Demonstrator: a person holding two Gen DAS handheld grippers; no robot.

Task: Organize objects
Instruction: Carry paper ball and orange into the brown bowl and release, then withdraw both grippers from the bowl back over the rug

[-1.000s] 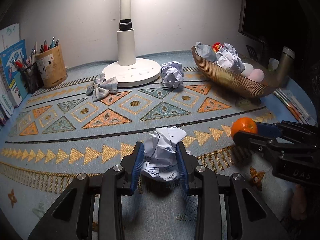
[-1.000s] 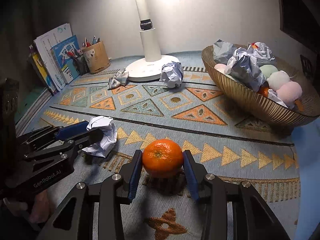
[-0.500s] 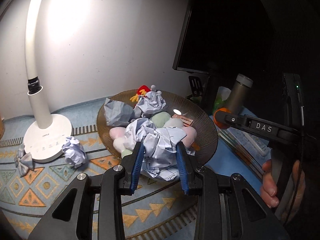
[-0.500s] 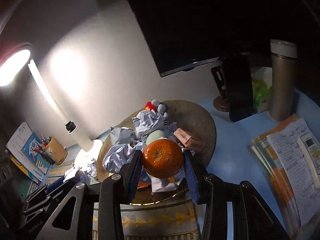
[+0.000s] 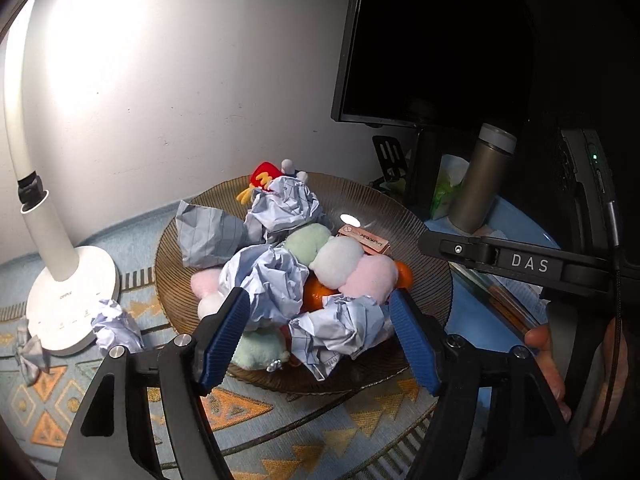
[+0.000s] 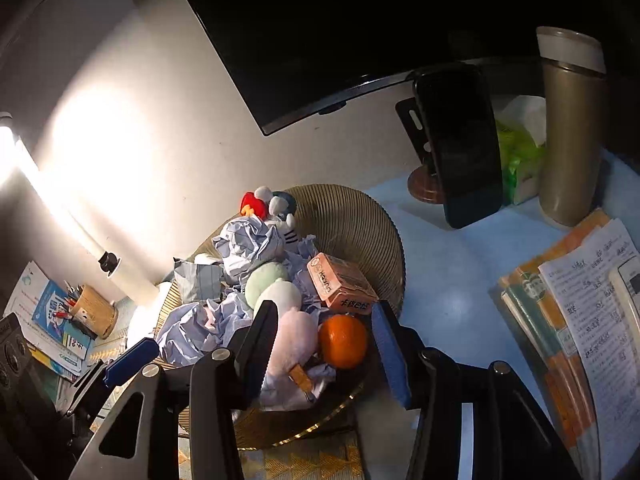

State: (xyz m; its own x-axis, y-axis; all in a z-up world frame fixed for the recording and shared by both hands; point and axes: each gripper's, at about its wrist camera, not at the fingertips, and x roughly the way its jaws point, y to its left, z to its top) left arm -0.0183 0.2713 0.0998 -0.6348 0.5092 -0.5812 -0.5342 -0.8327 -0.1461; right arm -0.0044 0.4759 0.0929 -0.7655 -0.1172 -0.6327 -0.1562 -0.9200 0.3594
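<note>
A ribbed golden bowl (image 5: 168,264) holds paper balls, plush toys and a small box. My left gripper (image 5: 320,336) hangs over its near side. Its jaws are opening, and a crumpled paper ball (image 5: 340,328) lies in the bowl between them, free of both pads. In the right wrist view my right gripper (image 6: 324,340) is over the bowl (image 6: 384,248). Its jaws are opening too. An orange (image 6: 343,340) rests in the bowl between them, next to a pink plush, and neither pad presses on it.
A white lamp base (image 5: 68,300), a loose paper ball (image 5: 116,326) and a grey bow (image 5: 30,354) lie on the patterned mat left of the bowl. A metal flask (image 6: 568,128), a phone on a stand (image 6: 460,152) and stacked books (image 6: 580,320) stand to the right. A monitor is behind.
Both grippers carried their loads from the mat up over the bowl. Both have since opened, and the paper ball and the orange now lie in the bowl.
</note>
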